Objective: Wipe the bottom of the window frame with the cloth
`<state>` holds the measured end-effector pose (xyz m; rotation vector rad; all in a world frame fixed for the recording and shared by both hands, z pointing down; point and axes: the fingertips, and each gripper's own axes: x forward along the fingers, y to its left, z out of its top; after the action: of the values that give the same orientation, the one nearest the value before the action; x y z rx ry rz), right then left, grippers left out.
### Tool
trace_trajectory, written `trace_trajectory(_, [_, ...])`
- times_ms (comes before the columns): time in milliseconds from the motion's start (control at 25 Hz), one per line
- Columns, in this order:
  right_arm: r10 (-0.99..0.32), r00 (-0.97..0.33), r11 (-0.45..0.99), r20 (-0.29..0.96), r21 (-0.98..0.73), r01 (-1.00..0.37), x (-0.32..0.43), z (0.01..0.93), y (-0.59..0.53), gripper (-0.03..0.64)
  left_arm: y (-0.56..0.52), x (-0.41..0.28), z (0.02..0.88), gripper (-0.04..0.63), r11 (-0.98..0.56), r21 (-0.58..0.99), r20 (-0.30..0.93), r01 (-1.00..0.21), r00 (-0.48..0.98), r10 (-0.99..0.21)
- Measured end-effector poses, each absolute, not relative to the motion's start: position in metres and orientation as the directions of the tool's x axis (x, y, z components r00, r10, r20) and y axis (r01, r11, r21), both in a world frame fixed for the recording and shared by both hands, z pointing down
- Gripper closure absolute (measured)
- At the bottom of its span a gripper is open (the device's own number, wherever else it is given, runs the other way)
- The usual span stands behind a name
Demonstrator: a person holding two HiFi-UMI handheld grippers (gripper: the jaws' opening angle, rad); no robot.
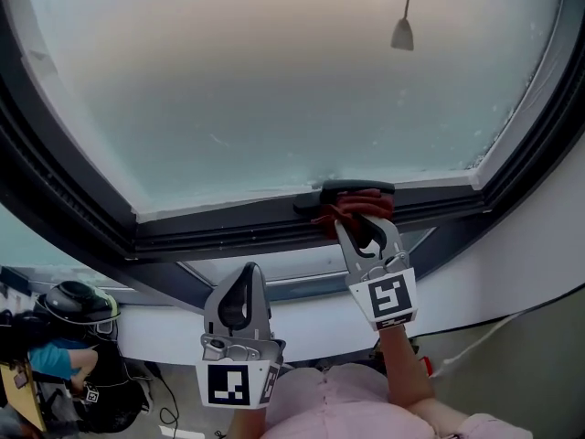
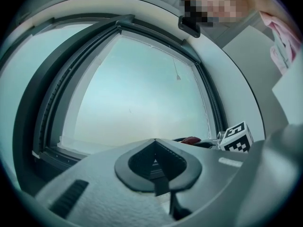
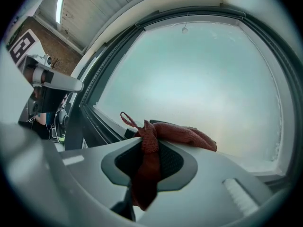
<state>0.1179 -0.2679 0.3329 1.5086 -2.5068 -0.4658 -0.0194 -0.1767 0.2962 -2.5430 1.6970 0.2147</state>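
- Red cloth [image 1: 358, 205], crumpled and nubby-textured, with a loose loop of edging sticking up at left in the right gripper view [image 3: 180, 134].
- Sits centre of the head view, bunched on the bottom rail of the window frame [image 1: 228, 231], against the lower edge of the frosted glass [image 1: 274, 90].
- Pinched in the right gripper [image 1: 366, 227]: jaws clamped on a fold, one tail hanging down between them [image 3: 147, 148], the rest spilling over the tips onto the rail.
- Left gripper [image 1: 247, 268] lower centre-left of the head view, well apart from the frame; jaws pressed together with nothing between them [image 2: 155, 141].
- Only a small red sliver of cloth visible in the left gripper view [image 2: 191, 140], beside the right gripper's marker cube [image 2: 236, 138].
- Underside of the cloth and its contact with the rail hidden by its own bulk and the jaws.
- Dark fitting [image 1: 309, 201] partly covered by the cloth; cannot tell what it is.
- Pull cord weight [image 1: 402, 33] near the top, cord cut off by the frame edge.
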Motion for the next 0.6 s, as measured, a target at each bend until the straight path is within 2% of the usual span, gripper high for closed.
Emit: trace_trajectory(600, [-0.866, -0.500, 0.451, -0.010, 0.414, -0.790, 0.125, 0.332, -0.267, 0.535, -0.183, 0.005, 0.291, 0.601, -0.401, 0.021, -0.180, -0.916, 0.391, -0.903])
